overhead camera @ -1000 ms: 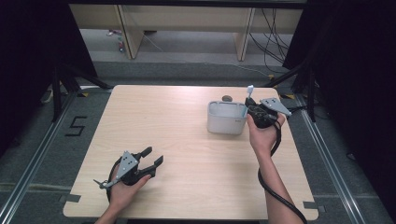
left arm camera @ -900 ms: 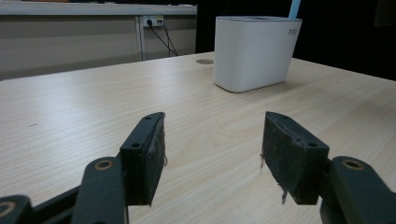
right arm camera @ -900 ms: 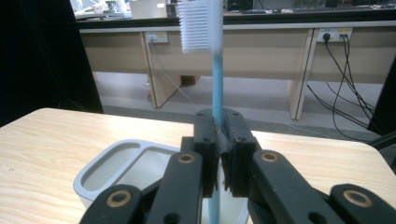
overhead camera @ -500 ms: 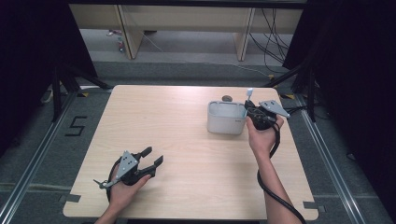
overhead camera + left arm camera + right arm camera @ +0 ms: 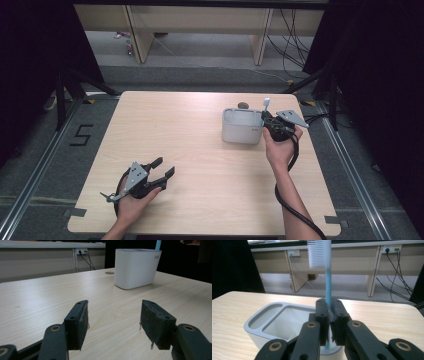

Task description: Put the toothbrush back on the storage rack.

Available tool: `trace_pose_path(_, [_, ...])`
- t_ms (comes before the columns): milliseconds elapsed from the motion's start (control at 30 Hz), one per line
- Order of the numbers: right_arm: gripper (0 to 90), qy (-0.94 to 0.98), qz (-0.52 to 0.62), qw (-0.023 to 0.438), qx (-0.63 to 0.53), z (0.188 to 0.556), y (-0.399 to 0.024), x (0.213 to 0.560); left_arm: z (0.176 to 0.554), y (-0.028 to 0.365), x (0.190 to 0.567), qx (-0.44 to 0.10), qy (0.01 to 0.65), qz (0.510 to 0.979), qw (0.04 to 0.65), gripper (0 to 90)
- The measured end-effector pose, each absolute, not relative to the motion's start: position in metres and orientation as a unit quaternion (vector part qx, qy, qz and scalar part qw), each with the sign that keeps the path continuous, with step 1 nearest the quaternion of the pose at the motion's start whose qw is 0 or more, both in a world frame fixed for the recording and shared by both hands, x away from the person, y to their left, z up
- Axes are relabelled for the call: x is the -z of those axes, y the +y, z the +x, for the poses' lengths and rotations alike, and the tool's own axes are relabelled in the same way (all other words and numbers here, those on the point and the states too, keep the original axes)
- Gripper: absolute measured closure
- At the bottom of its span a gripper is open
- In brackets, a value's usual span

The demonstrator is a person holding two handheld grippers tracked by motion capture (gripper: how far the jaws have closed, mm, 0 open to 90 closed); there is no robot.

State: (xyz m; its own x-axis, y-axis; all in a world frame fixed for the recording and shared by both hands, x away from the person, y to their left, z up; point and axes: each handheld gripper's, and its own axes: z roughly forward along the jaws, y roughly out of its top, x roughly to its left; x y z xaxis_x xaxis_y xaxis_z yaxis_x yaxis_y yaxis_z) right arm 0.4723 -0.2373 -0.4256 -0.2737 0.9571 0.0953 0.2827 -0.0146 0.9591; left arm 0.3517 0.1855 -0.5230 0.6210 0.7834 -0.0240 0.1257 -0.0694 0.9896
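- On the table's (image 5: 200,130) far right side: white holder (image 5: 242,127), two compartments inside, one narrow and one wide, seen in the right gripper view (image 5: 274,322).
- Just right of the holder: right gripper (image 5: 270,122), clenched on a toothbrush (image 5: 327,290).
- Between the pads: blue handle, gripped at mid-length, upright, white bristle head at top, facing left in the right gripper view.
- Below the jaws: handle's lower end, down at the holder's near rim; touching the bottom or not, could not tell.
- From above: brush head (image 5: 266,102) stood over the holder's right end, gripper body and grey plate to its right, hand (image 5: 280,147) beneath, cable trailing back along the forearm.
- Behind the holder, at the table's far edge: small dark round thing (image 5: 242,105), too small to tell what.
- At the table's near left: left gripper (image 5: 162,167), released, jaws wide apart, nothing between them, resting low in the left hand (image 5: 132,202).
- Past those pads (image 5: 77,322) in the left gripper view: bare wood, then the holder (image 5: 136,267) well off, with a blue sliver of the handle (image 5: 158,244) over its rim.
- Well apart: the two grippers, at opposite sides of the table.
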Motion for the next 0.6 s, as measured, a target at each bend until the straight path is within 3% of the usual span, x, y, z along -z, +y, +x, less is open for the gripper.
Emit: trace_pose_path(600, [85.5, 0.622, 0.508, 0.328, -0.498, 0.474, -0.236, 0.437, 0.352, 0.186, 0.523, -0.276, 0.336, 0.676, 0.594, 39.0])
